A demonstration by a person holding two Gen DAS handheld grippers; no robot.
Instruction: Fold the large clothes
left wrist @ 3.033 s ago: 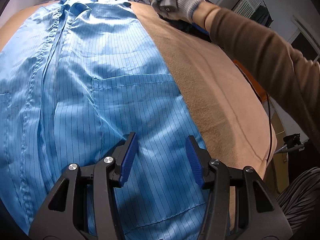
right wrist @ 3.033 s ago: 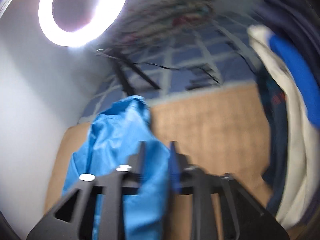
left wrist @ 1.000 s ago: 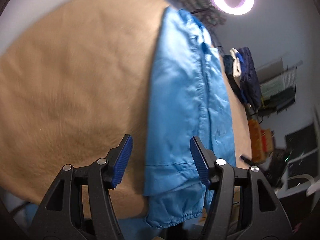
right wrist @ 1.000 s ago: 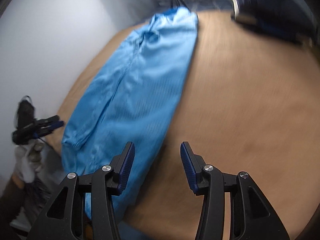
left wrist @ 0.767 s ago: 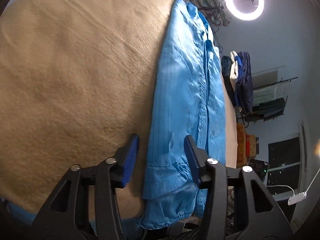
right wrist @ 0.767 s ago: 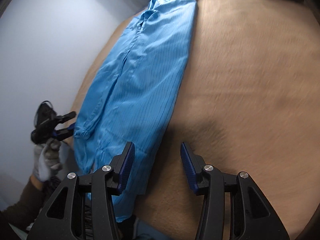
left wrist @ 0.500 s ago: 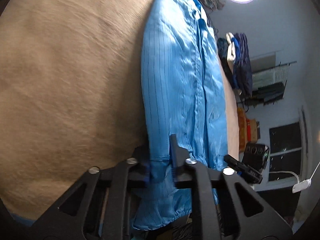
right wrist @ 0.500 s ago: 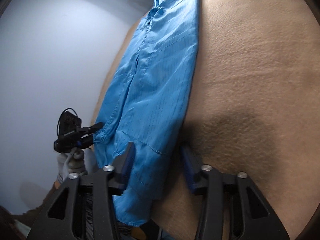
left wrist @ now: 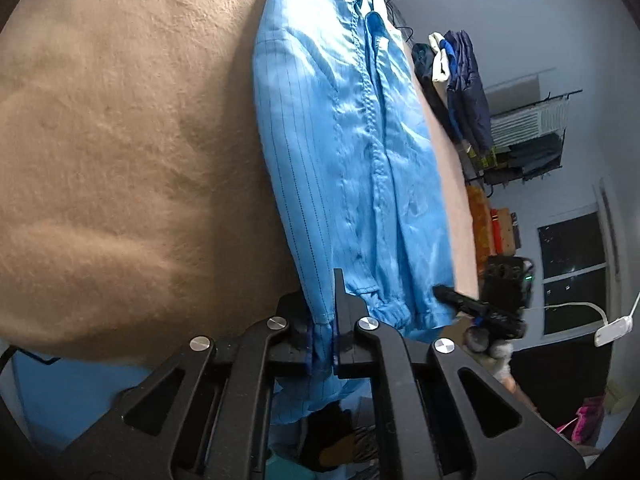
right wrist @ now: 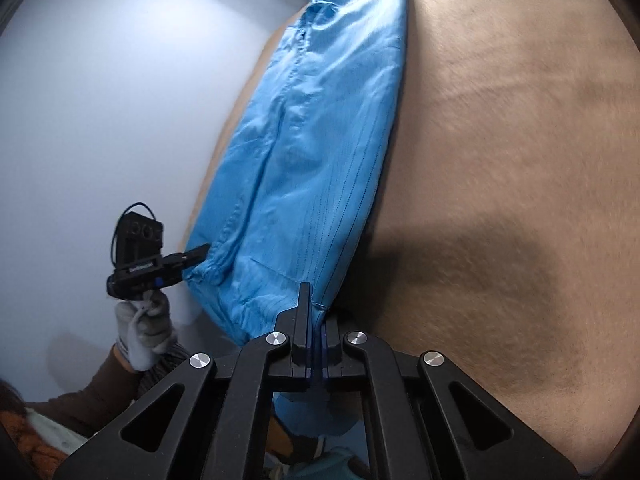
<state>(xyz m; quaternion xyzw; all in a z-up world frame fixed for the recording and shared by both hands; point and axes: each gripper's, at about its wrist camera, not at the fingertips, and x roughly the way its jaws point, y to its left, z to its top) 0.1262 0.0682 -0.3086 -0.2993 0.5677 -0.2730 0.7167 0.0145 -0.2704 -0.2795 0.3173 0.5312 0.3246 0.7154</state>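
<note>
1. Both of your grippers stood open over the cloth a second ago; now each has come down and pinched shut on the near hem of the blue garment [left wrist: 344, 152].
2. Your left gripper [left wrist: 322, 340] has its jaws together on the hem's left corner, blue fabric caught between the pads and hanging down below them.
3. Your right gripper [right wrist: 316, 344] is likewise clamped on the hem's right corner, a thin fold of cloth squeezed between its jaws.
4. Seen from the right wrist, your gloved left hand [right wrist: 144, 328] holds its tool at the garment's near left edge.
5. Outward from the grips, the garment lies as a long narrow strip on the tan blanket [left wrist: 120, 140], sides already folded in, collar at the far end, hem at the near edge.
6. Lengthwise folding looks done; I judge the crosswise fold, hem carried toward the collar, is what remains.
</note>
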